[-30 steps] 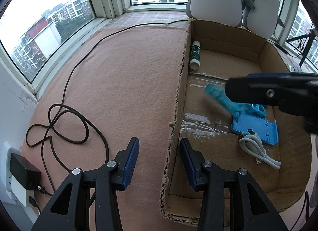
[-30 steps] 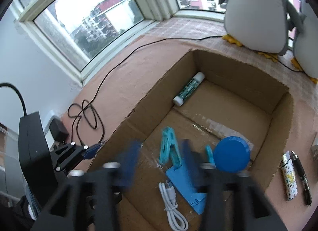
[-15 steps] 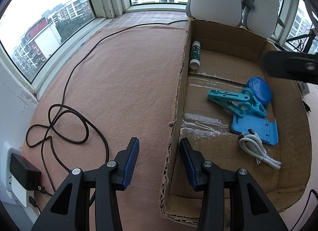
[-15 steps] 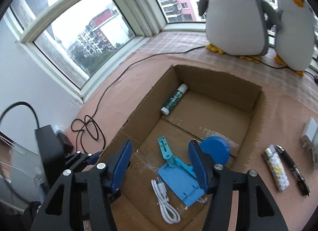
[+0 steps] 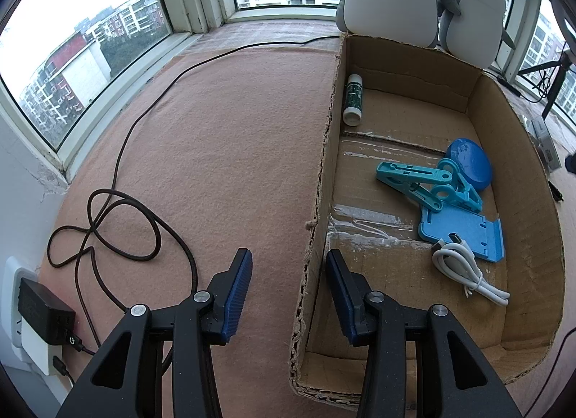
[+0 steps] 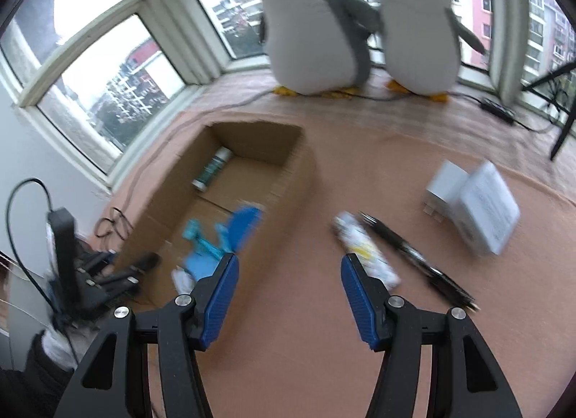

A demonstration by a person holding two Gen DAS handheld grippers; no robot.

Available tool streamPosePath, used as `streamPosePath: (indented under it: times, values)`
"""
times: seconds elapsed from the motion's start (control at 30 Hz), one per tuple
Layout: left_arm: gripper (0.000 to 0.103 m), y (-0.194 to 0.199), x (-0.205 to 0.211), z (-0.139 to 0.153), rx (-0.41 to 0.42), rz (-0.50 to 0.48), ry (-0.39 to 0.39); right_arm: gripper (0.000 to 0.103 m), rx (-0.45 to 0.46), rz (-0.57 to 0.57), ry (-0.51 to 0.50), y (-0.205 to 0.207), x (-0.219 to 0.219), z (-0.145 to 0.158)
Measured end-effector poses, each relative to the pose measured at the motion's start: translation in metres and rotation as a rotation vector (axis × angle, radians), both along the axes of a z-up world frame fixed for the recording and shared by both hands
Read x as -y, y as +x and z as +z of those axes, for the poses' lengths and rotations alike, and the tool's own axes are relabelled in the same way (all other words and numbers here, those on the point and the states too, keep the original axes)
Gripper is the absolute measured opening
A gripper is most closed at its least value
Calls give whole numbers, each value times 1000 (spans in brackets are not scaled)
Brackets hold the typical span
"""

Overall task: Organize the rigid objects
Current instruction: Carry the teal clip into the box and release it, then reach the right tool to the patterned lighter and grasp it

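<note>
Right wrist view: the right claw (image 6: 289,283), wide open and empty, has been swung from the cardboard box (image 6: 288,180) toward the lighter (image 6: 365,250), judged next.

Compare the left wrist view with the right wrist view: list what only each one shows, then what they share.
Only the left wrist view: the left gripper, jaws open astride the box wall, the white cable sharp, a wall charger.

Only the right wrist view: the right gripper, jaws open, with the lighter, pen and white boxes on the mat.

Both: the cardboard box, tube, teal clip, blue stand, blue disc, penguins.
</note>
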State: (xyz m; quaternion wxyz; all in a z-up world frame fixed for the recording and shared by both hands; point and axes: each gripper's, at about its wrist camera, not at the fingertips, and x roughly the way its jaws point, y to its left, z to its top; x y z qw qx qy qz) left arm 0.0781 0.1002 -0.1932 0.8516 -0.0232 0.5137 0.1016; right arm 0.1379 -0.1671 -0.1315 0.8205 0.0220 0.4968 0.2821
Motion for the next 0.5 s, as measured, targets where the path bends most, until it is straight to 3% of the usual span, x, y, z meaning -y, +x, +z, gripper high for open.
streamPosePath:
  times: [0.5]
  values:
    - [46,0,0,0,-2,-1,2,55,-53,15,-167,31,17,-47]
